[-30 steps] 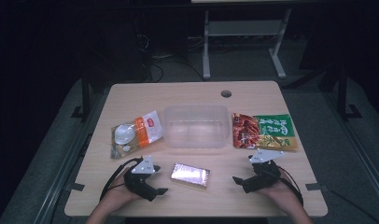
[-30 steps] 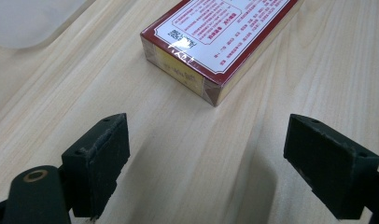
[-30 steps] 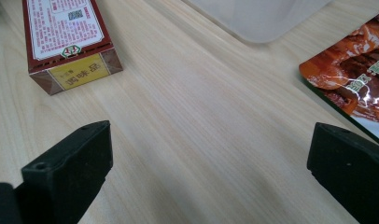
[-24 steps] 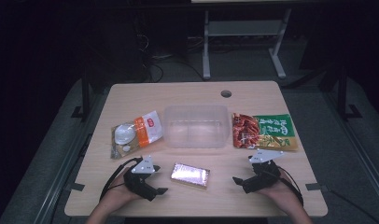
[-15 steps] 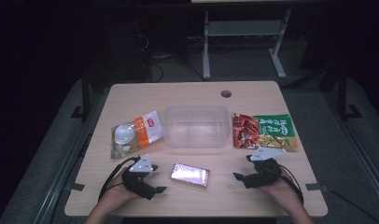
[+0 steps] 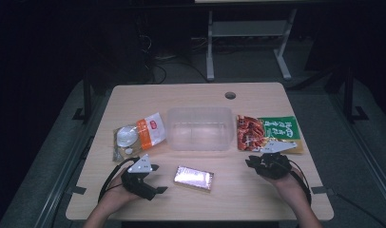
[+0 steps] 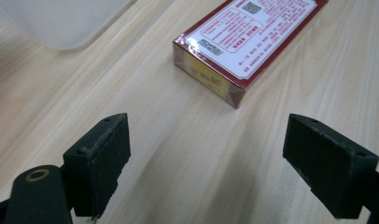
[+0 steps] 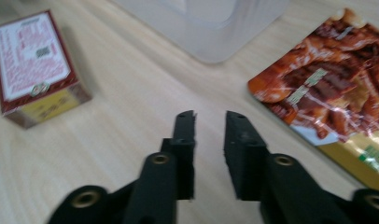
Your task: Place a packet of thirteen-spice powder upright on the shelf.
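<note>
Black jaws of left gripper gape wide, empty; right gripper just closed near-shut, empty.

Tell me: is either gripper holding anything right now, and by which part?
Nothing is held. The left gripper stands wide open short of the box. The right gripper has just been closing, a narrow gap left between its jaws, with bare table between them.

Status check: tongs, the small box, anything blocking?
Left tongs open, empty. Right tongs just closing, small gap, nothing between. Small box flat on table, untouched. Approach unobstructed.
</note>
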Tool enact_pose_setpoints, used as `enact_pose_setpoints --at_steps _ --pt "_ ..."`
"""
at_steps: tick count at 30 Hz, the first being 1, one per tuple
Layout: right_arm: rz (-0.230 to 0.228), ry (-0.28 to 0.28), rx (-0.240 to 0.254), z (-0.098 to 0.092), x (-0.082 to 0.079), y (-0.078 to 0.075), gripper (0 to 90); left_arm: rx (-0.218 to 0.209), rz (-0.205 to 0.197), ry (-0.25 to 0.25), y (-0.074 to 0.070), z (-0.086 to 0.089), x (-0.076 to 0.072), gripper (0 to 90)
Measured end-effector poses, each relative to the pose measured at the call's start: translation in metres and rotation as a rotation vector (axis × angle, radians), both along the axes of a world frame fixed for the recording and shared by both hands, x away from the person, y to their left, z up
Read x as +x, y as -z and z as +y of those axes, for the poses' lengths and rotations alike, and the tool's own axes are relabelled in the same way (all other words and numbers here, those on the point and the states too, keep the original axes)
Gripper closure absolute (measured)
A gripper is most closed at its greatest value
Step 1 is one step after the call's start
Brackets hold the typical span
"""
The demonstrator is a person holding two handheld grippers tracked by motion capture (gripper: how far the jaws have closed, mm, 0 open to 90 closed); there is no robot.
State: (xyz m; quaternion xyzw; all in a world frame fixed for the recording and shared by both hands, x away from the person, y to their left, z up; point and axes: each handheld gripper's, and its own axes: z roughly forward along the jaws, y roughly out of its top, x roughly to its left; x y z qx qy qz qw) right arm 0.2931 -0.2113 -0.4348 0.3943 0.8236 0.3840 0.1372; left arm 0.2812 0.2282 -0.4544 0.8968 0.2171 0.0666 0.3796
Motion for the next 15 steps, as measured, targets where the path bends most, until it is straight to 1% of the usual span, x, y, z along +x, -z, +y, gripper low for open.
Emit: enact_pose_setpoints --at_steps 1,2,3,5,6,7,8,9,10,11,12,13,14,15 --pt "-0.010 0.007 0.008 -0.002 0.006 -0.001 85.8 0.000 -0.002 0.002 0.000 0.001 0.001 14.6" --pt "-0.010 0.007 0.008 -0.002 0.006 -0.001 85.8 -0.001 0.001 -0.004 0.000 0.001 0.001 14.6" --pt "-0.012 0.019 0.011 -0.003 0.010 -0.004 89.8 -0.005 -0.006 -0.011 0.000 0.001 0.000 14.5" --pt "-0.020 0.023 0.014 -0.005 0.017 -0.007 90.0 -0.001 -0.011 -0.007 0.000 0.003 0.000 14.6" --pt "-0.020 0.023 0.014 -0.005 0.017 -0.007 90.0 -0.001 -0.011 -0.007 0.000 0.003 0.000 14.6" --pt "-0.025 0.023 0.003 -0.005 0.025 -0.009 90.0 -0.004 -0.001 -0.001 0.001 0.003 0.000 14.5" --pt "-0.025 0.023 0.003 -0.005 0.025 -0.009 90.0 -0.004 -0.001 -0.001 0.001 0.003 0.000 14.5" --pt "-0.031 0.020 0.004 -0.005 0.029 -0.009 90.0 0.006 -0.006 0.009 0.001 0.003 0.000 14.5" --pt "-0.030 0.019 0.014 -0.004 0.032 -0.009 90.0 0.009 -0.011 0.010 0.002 0.002 -0.001 14.5" --pt "-0.026 0.007 0.007 -0.002 0.036 -0.007 90.0 0.006 0.002 0.019 0.003 0.000 -0.001 14.5" --pt "-0.026 0.007 0.007 -0.002 0.036 -0.007 90.0 0.006 0.002 0.019 0.003 0.000 -0.001 14.6" --pt "-0.021 0.003 0.002 0.000 0.036 -0.006 89.9 0.005 0.005 0.030 0.004 -0.002 0.000 14.6" --pt "-0.022 -0.005 -0.008 0.002 0.037 -0.005 89.9 0.011 0.003 0.036 0.003 -0.004 0.002 14.6" --pt "-0.021 -0.019 -0.027 0.005 0.037 -0.003 89.5 0.015 0.002 0.053 0.003 -0.009 0.005 14.5"
